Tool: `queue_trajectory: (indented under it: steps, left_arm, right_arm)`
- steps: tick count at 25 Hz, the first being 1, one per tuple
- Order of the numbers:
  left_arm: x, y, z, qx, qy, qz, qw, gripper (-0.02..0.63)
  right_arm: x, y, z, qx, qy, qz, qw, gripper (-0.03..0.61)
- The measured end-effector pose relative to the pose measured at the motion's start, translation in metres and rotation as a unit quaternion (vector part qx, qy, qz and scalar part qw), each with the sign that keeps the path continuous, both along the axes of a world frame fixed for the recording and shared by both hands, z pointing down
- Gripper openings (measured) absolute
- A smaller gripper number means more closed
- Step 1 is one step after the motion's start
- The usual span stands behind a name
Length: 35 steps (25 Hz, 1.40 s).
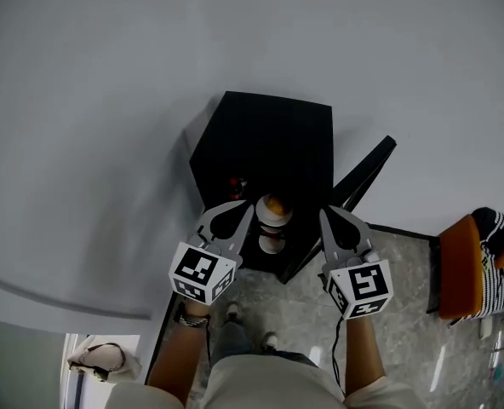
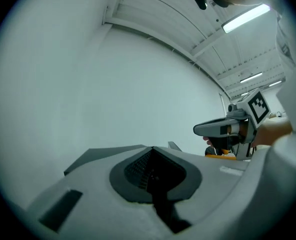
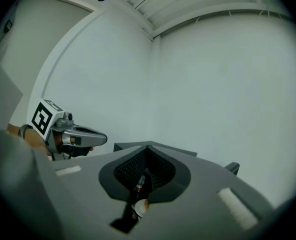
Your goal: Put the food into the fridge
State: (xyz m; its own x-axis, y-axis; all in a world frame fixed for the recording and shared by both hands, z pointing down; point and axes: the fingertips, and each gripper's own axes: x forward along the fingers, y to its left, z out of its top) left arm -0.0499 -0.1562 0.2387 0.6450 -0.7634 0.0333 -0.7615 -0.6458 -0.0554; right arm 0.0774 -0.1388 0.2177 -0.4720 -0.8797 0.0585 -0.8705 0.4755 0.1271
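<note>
A small black fridge point(image 1: 269, 135) stands against the white wall, its door point(image 1: 363, 173) swung open to the right. Inside I see an orange-topped food container point(image 1: 273, 205), a white one point(image 1: 272, 243) below it and a bottle point(image 1: 237, 184) with red on it at the left. My left gripper point(image 1: 246, 206) and right gripper point(image 1: 323, 212) are held side by side in front of the opening, both shut and holding nothing. In the right gripper view the bottle point(image 3: 138, 185) shows through the thin slit between the jaws. The left gripper view faces the wall and shows the right gripper point(image 2: 213, 129).
An orange chair point(image 1: 465, 267) with a striped cloth point(image 1: 496, 262) on it stands at the right on the speckled floor. A pale bag point(image 1: 99, 360) lies at the lower left. The person's shoes point(image 1: 265, 341) are just before the fridge.
</note>
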Motion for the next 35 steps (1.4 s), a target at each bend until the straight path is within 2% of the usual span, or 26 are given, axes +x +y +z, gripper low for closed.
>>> queue_trajectory:
  steps: [5,10,15,21,35]
  left_arm:
    - [0.002,0.013,-0.038,0.040,-0.038,-0.004,0.9985,0.005]
    - [0.008,0.018,-0.068,0.066,-0.040,0.002,0.9970,0.003]
    - [0.016,0.020,-0.076,0.081,-0.049,0.002,0.9955,0.003]
    - [0.022,0.021,-0.069,0.072,-0.055,0.005,0.9958,0.003]
    - [0.026,0.018,-0.055,0.052,-0.066,0.004,0.9965,0.003]
  right_arm:
    - [0.000,0.010,-0.032,0.023,-0.006,-0.019,1.000,0.006]
    - [-0.002,0.014,-0.050,0.039,-0.001,-0.034,0.999,0.006]
    - [-0.002,0.017,-0.058,0.044,0.002,-0.041,0.998,0.006]
    - [-0.002,0.015,-0.051,0.035,0.027,-0.041,0.998,0.006]
    - [0.006,0.012,-0.041,0.026,0.023,-0.033,0.999,0.006]
